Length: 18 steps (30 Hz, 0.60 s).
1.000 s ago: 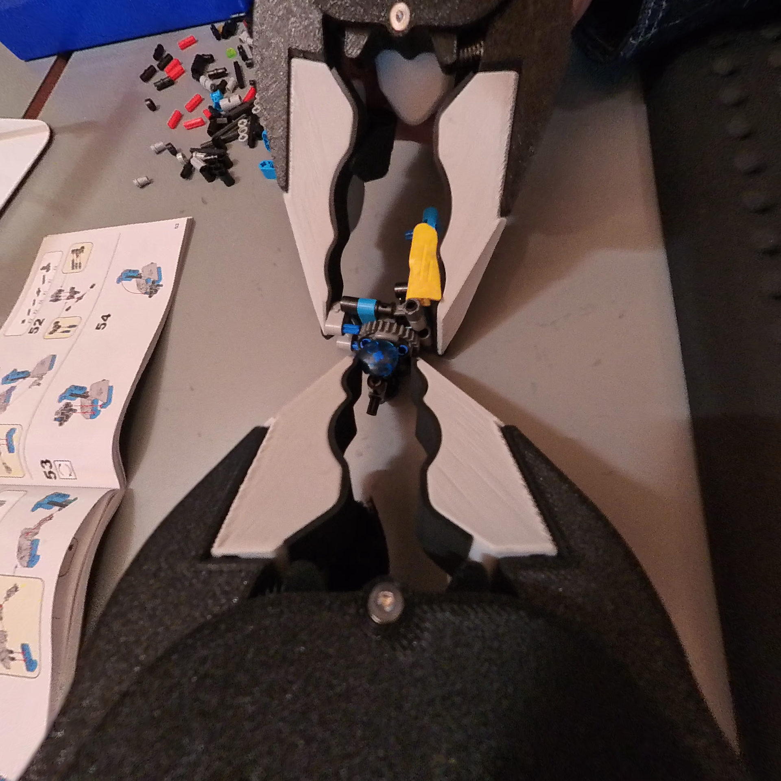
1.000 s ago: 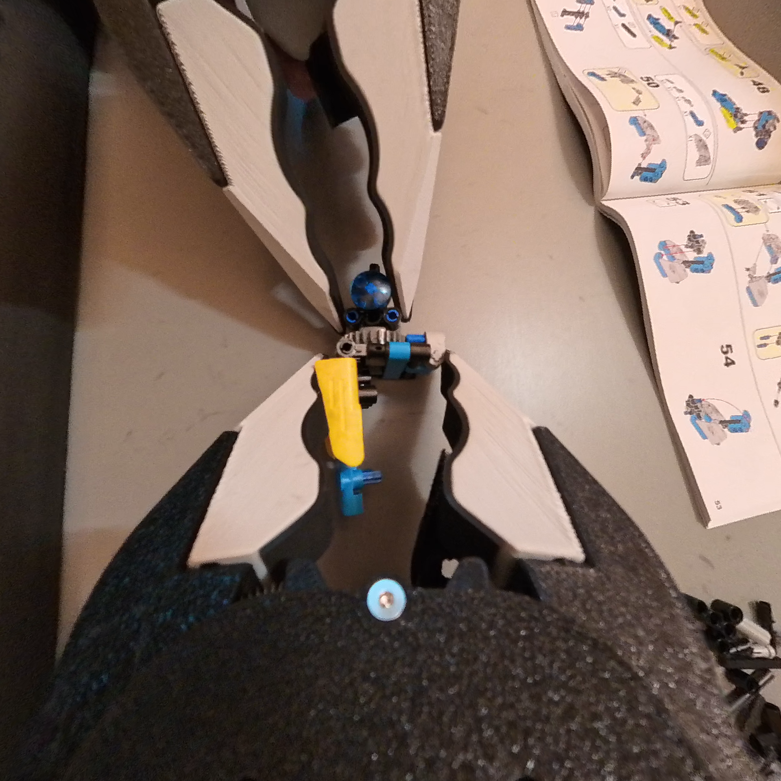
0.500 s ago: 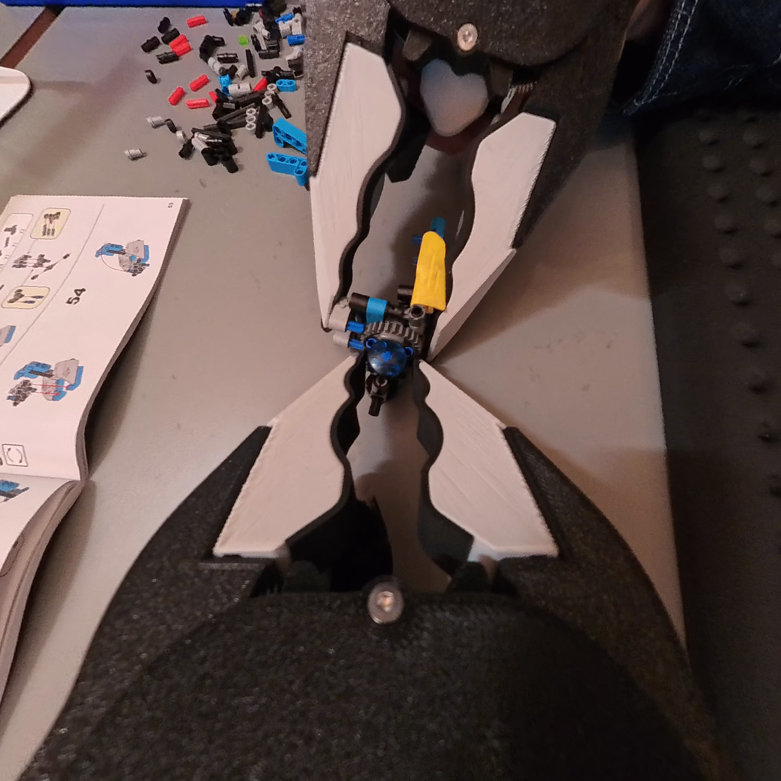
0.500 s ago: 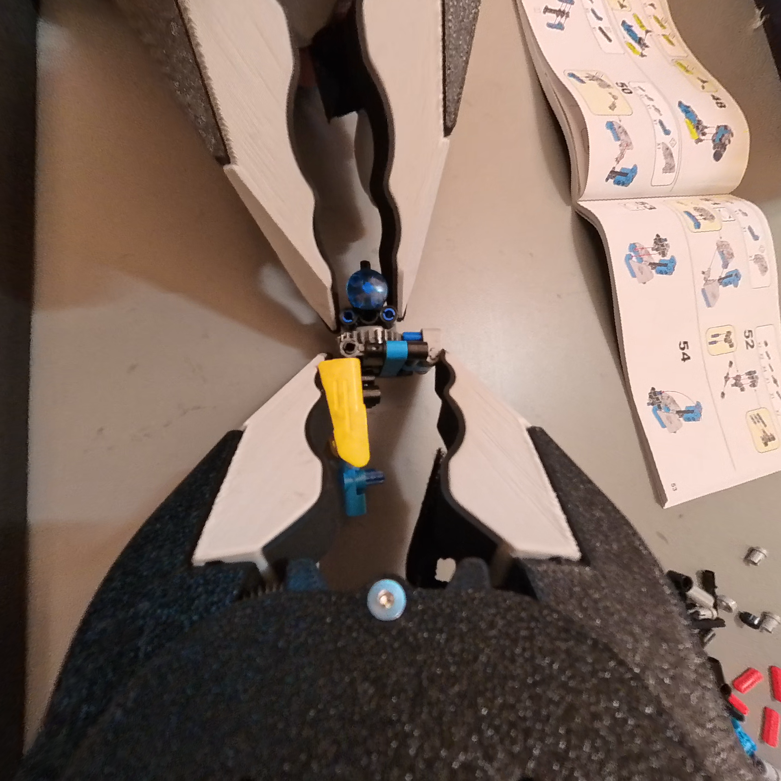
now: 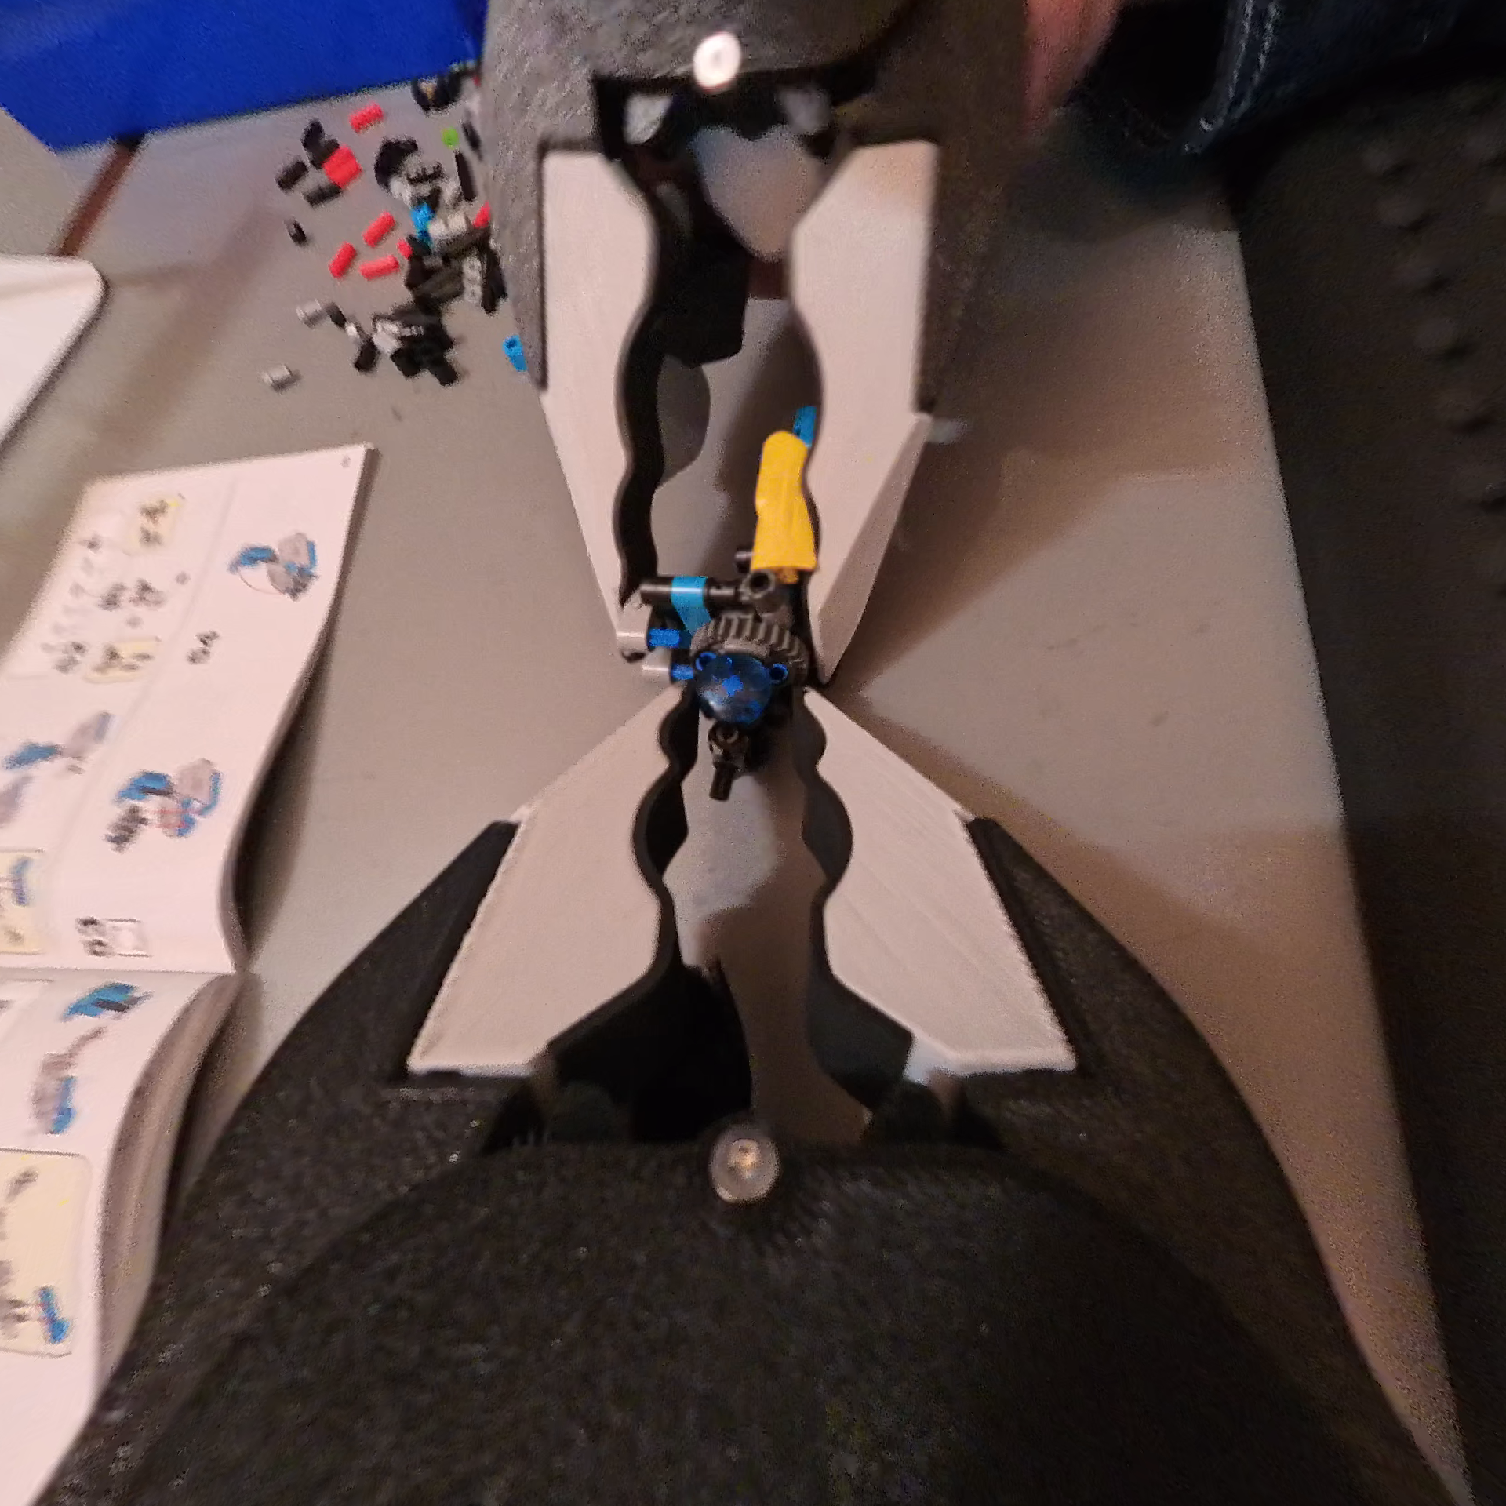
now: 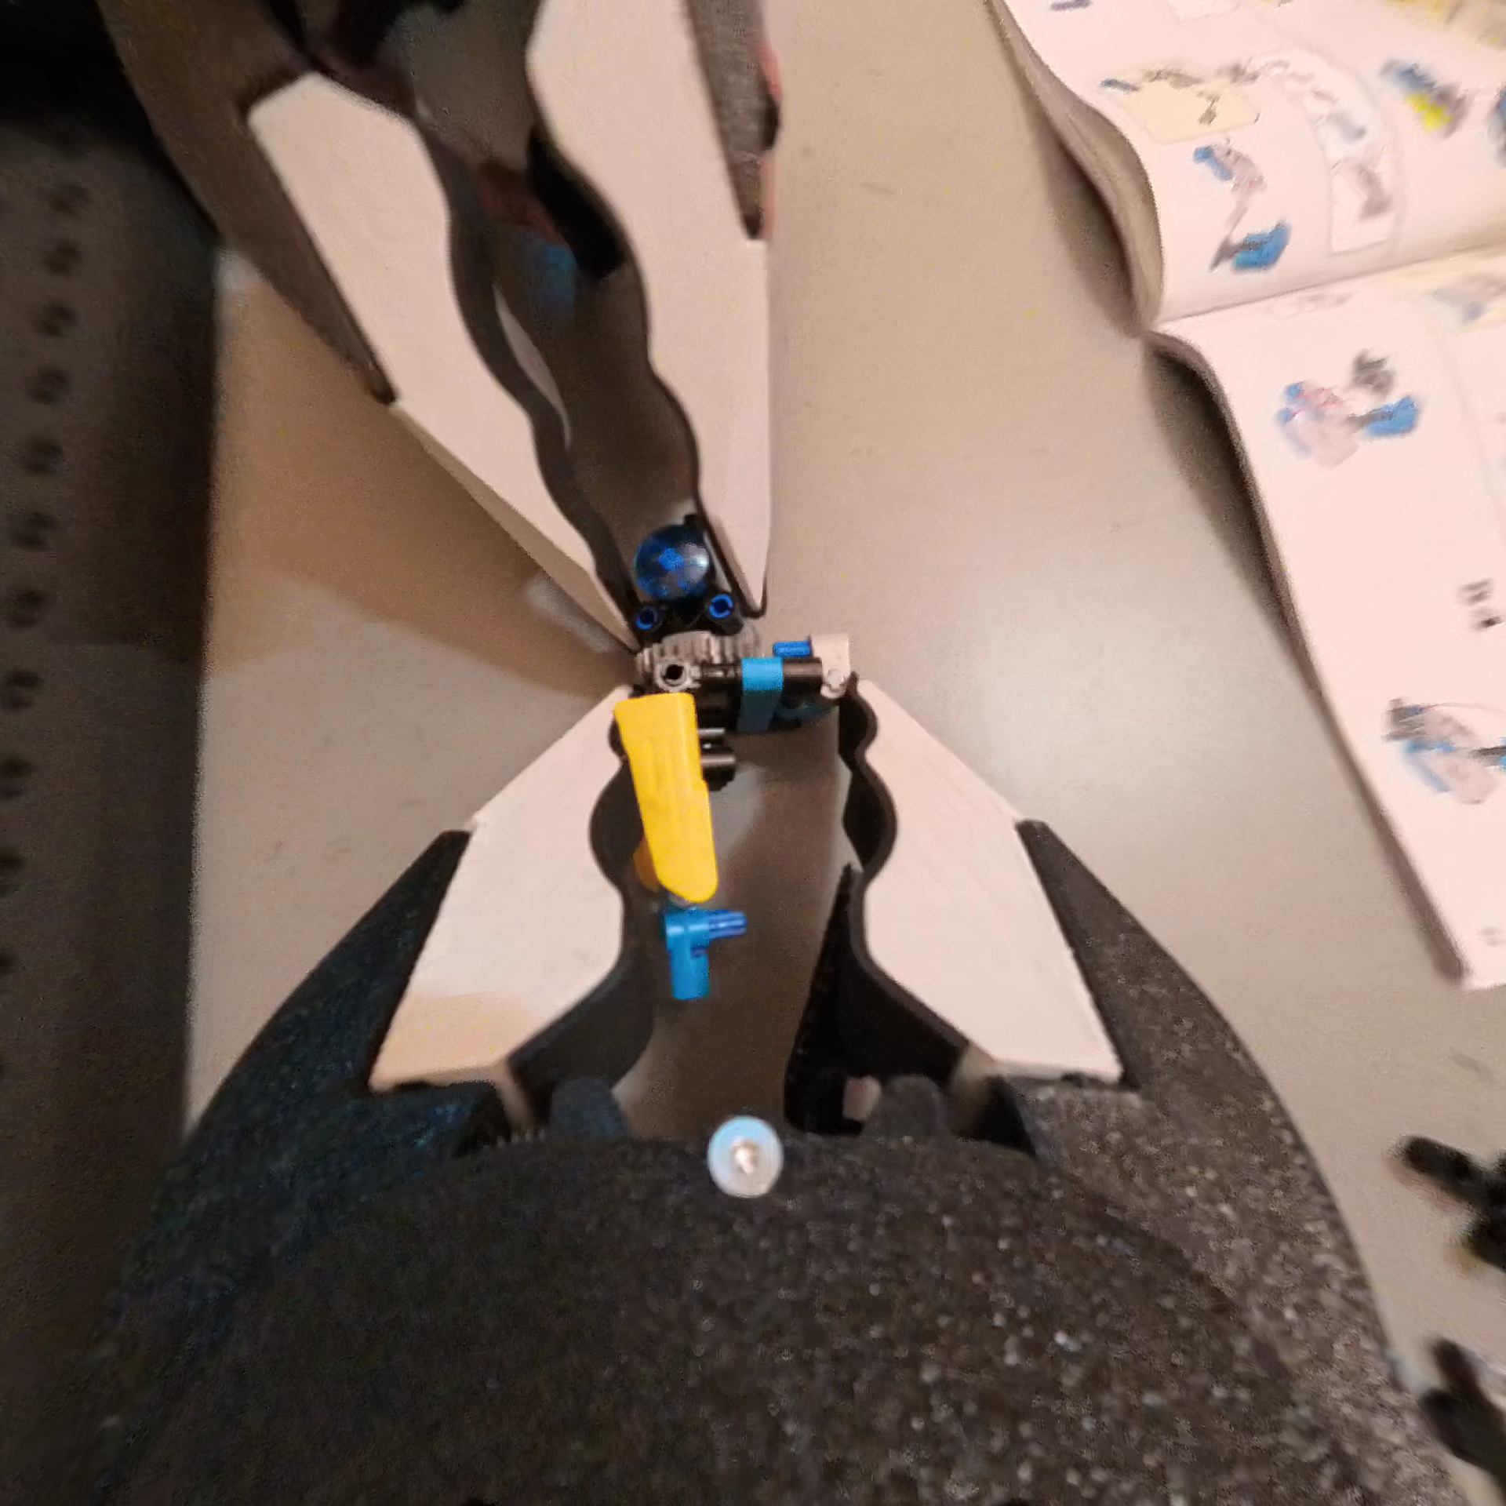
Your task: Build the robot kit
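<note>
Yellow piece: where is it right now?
The yellow piece sits between the right tool's fingers on their left side in the right wrist view, attached to the small brick assembly both tools grip, just ahead of a blue connector.

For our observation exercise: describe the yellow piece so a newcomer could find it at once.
Start where the left hand-held gripper and the right hand-held gripper meet tip to tip over the grey table. Both clamp a small brick assembly. The yellow piece juts from it, the only yellow, tapered part.
</note>
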Each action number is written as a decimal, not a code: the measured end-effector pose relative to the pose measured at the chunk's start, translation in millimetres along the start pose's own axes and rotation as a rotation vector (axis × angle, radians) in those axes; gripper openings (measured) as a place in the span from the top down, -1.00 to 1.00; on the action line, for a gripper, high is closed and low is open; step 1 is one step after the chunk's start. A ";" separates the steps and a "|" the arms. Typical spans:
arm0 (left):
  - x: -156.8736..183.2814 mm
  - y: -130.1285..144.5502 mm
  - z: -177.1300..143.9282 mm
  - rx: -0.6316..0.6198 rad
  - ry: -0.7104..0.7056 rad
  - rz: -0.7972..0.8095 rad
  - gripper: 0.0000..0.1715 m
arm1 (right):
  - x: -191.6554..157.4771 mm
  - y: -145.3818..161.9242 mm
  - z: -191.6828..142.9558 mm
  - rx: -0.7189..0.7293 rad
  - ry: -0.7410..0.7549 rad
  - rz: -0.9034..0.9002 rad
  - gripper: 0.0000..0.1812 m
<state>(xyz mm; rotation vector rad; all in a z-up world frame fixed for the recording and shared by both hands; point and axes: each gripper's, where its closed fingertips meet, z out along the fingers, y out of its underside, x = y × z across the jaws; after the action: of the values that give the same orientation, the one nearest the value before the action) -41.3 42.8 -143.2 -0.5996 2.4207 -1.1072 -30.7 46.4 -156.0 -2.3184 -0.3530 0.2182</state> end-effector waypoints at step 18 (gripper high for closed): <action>-20.9 -42.4 -50.9 0.268 -0.019 -0.164 0.62 | -5.2 -37.8 -45.2 0.348 -0.418 0.474 0.47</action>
<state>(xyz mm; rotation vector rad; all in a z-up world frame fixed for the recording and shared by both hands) -42.0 59.6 -75.7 -0.7234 2.1858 -1.4563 -30.8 39.6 -97.2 -1.9648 0.0432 0.9299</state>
